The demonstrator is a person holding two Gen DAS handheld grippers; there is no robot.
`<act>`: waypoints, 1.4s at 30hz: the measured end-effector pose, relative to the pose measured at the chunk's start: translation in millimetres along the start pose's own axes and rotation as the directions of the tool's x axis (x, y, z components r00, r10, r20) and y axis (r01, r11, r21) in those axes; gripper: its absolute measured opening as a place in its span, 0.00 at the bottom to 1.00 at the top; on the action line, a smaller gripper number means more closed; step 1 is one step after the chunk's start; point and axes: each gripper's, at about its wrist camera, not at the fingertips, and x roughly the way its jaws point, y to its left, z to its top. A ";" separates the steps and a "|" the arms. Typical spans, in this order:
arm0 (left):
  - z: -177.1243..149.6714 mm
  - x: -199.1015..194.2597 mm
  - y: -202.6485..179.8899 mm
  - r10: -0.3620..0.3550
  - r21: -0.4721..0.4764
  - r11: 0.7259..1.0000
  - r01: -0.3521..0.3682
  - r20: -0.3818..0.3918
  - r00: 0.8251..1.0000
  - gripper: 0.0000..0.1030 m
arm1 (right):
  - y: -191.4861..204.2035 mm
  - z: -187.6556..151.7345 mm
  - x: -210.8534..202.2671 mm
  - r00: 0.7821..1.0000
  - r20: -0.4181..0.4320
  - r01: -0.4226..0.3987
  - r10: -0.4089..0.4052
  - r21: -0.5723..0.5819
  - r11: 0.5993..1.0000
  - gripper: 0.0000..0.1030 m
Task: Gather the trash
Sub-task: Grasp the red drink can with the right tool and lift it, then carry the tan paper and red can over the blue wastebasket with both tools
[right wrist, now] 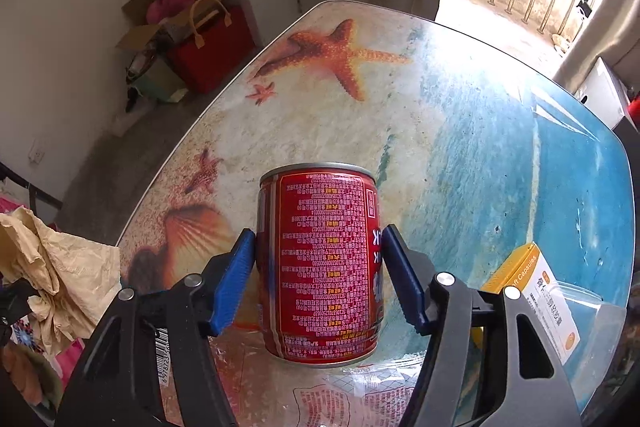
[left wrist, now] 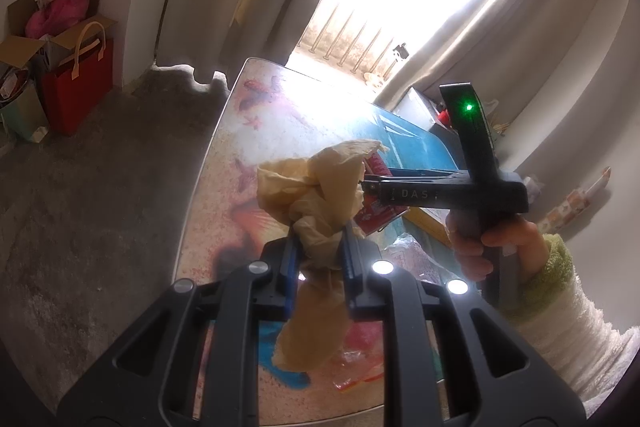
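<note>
Crumpled tan paper wad (left wrist: 316, 195) is clamped by the left gripper (left wrist: 320, 243); the red printed drink can (right wrist: 320, 259), raised above the beach-print table (right wrist: 460, 131), is pinched mid-body by the right gripper (right wrist: 320, 279). Both should be kept squeezed until binned.

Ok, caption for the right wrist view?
Right gripper clamps a red can above the beach-print table; crumpled paper at left.

Readable print on the gear and packages

The right claw (left wrist: 366, 187) body bears "DAS"; the yellow box (right wrist: 532, 291) reads "Capsules"; a barcode label (right wrist: 165, 351) shows "6978723"; the red can (right wrist: 320, 263) carries dense small print, illegible, beside a large "K".
</note>
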 end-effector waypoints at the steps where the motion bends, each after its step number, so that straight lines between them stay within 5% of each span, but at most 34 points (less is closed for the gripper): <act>1: 0.0 -0.2 -0.8 0.000 0.001 1.000 0.000 0.002 1.000 0.16 | -2.3 -0.3 -6.7 1.000 0.016 -0.001 0.001 0.013 1.000 0.61; 11: -3.5 -2.8 -19.0 -0.027 0.044 0.999 0.027 0.005 1.000 0.16 | -39.2 -50.8 -91.1 0.981 0.191 -0.078 0.042 0.184 0.980 0.61; 27: -9.0 12.4 -115.0 -0.153 0.226 0.962 0.155 -0.028 0.988 0.16 | -114.7 -195.1 -174.2 0.931 0.366 -0.198 0.011 0.479 0.855 0.61; 35: -18.2 24.3 -186.4 -0.245 0.340 0.905 0.255 -0.073 0.967 0.16 | -173.3 -299.2 -235.2 0.888 0.418 -0.158 -0.190 0.667 0.728 0.61; 42: -44.8 40.2 -258.3 -0.340 0.420 0.822 0.384 -0.178 0.924 0.16 | -206.6 -419.8 -285.8 0.841 0.334 -0.073 -0.426 0.849 0.523 0.61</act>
